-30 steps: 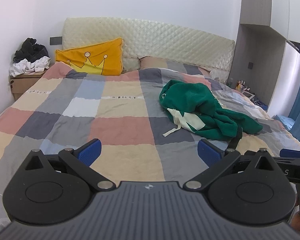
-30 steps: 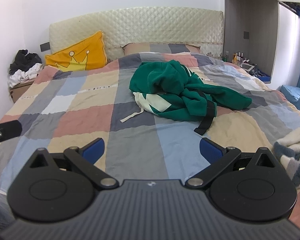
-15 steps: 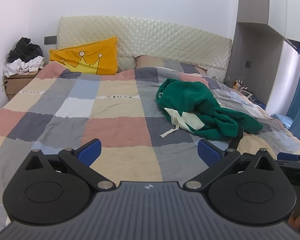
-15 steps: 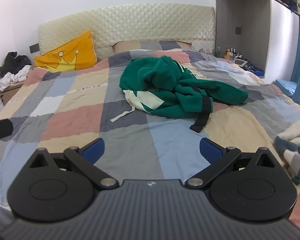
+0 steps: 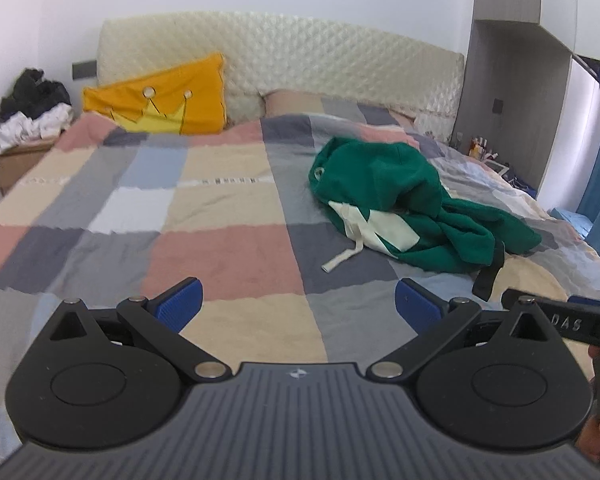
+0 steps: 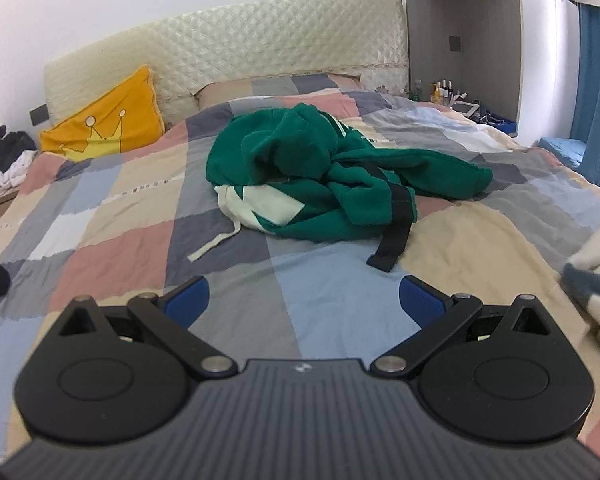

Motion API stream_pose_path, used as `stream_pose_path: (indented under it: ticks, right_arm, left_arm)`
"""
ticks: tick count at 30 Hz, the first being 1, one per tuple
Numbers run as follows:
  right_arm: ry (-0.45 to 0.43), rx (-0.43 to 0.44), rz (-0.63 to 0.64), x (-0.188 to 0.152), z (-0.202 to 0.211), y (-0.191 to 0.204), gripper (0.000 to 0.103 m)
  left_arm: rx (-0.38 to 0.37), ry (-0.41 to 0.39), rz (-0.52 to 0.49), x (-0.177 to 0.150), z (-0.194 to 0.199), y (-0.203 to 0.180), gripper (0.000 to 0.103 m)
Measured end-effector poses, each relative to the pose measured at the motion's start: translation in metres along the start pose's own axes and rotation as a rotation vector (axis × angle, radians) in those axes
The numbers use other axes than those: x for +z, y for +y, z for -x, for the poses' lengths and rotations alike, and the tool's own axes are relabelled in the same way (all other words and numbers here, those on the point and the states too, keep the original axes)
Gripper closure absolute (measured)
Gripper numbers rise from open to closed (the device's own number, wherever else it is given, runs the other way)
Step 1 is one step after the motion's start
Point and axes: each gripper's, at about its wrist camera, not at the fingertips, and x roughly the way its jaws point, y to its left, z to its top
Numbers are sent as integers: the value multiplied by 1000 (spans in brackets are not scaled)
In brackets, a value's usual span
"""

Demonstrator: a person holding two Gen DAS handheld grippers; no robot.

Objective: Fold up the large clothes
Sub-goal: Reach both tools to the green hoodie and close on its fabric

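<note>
Both tongs, left [image 5: 298, 304] and right [image 6: 304, 298], hang released; the hoodie [image 6: 332, 184] lies bunched at twelve o'clock, so grabbing its loose strap [image 6: 392, 244] could drag everything askew

Black left gripper [image 5: 298, 304], blue-padded jaws, silver screws.

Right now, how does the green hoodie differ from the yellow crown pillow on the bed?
The green hoodie lies crumpled in a heap mid-bed, while the yellow crown pillow leans against the headboard. The hoodie is dark green with cream patches and a loose drawstring; the pillow is plain yellow with a crown drawing. Both rest on the patchwork quilt, untouched by either gripper.
</note>
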Motion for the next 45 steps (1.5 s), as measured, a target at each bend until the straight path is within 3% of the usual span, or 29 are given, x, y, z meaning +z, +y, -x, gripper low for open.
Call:
stream_pose_path:
  ticks: [13,18,25,33,36,42,45]
  right_arm:
    - [24,26,-116,34,-76,-28,0]
    - [-21,10,-142,55,-101,-37,0]
    - [32,88,-184,73,-160,-41,0]
    - [40,50,-261,80,-207,-64,0]
    - [43,-5,-322,73,-217,-76,0]
    - [13,-161,-322,70,-229,-86,0]
    - [29,-155,-338,69,-239,-89,0]
  left_arm:
    - [-23,79,38,10,-92,-14,0]
    - [-43,114,48,17,-139,-23,0]
    - [-68,142,92,22,-205,-35,1]
    - [-145,177,176,29,-281,-49,1]
    - [-176,185,219,30,-310,-54,6]
    - [-239,208,315,30,-373,-69,9]
    - [-239,224,339,28,-404,-74,9]
